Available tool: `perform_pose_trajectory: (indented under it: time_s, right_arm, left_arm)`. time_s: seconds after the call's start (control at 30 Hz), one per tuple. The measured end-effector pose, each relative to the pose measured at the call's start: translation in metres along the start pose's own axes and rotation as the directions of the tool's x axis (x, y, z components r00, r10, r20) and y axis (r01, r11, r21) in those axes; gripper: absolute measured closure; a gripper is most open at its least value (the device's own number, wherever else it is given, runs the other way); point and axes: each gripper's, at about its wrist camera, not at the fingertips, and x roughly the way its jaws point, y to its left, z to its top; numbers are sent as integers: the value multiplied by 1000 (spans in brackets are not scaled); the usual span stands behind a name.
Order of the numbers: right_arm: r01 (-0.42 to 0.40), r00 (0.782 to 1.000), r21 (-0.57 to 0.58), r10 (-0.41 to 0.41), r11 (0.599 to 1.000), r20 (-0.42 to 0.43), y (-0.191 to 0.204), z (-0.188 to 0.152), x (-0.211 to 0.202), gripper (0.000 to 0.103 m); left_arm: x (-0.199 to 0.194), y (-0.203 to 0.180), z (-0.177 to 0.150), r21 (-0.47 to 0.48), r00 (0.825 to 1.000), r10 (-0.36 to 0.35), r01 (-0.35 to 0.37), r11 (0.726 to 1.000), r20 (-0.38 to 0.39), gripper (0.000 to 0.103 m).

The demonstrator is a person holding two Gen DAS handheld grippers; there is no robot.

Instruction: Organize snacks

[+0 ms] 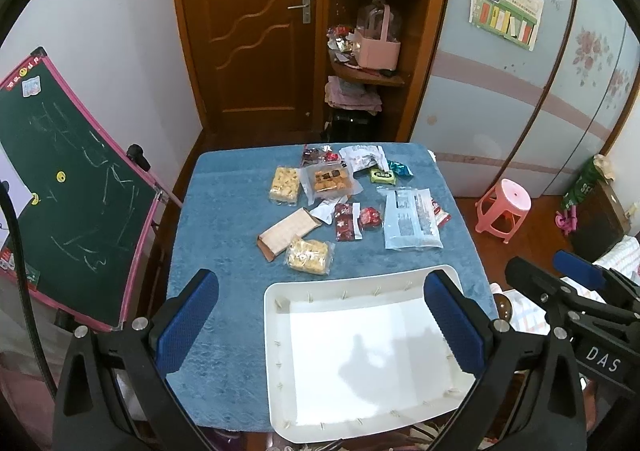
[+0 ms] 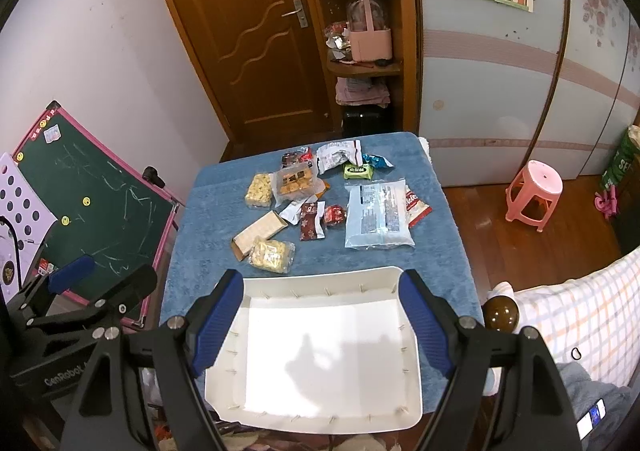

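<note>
Both units hover above near edge of the blue-towel-covered worktop (image 1: pixel 224 219), nothing gripped; judged to be the start, no snack moved yet.

L to R:
- Left hand-held gripper (image 1: pixel 320 325): blue pads spread wide, empty, held high w/ the tray's left part between them in view. Prob. parked here for a full look at the spread before picking.
- White rectangular plastic tray (image 2: pixel 412 355): near edge of worktop, empty, long side facing the snacks. Sits closest to the person, so each pack needs only a short pull toward near side.
- Snacks lie loose in far half, apart from tray: two clear packs of yellow puffed-rice squares (image 2: pixel 272 254), one just beyond tray's far-left corner, other further back; flat brown cardboard sleeve (image 2: pixel 258 234) between them; dark-red wrapped sweets (image 2: pixel 313 225) mid; large pale-blue flat pouch (image 2: pixel 378 217) right of centre; small green packet (image 2: pixel 358 171) far.
- Right hand-held gripper (image 2: pixel 322 325): also wide, empty, tray framed between pads.

Nearest puffed-rice pack looks like easiest first pick; crinkly film may slip.
</note>
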Motion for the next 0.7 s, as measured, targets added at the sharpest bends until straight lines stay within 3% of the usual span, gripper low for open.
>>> perform_pose_trajectory:
  time_s: [0.7]
  right_arm:
    - [18, 1000, -13, -19, 1000, -6, 12, 14, 4, 22]
  left_arm:
    - [0, 14, 15, 17, 999, -43, 42, 999, 33, 1]
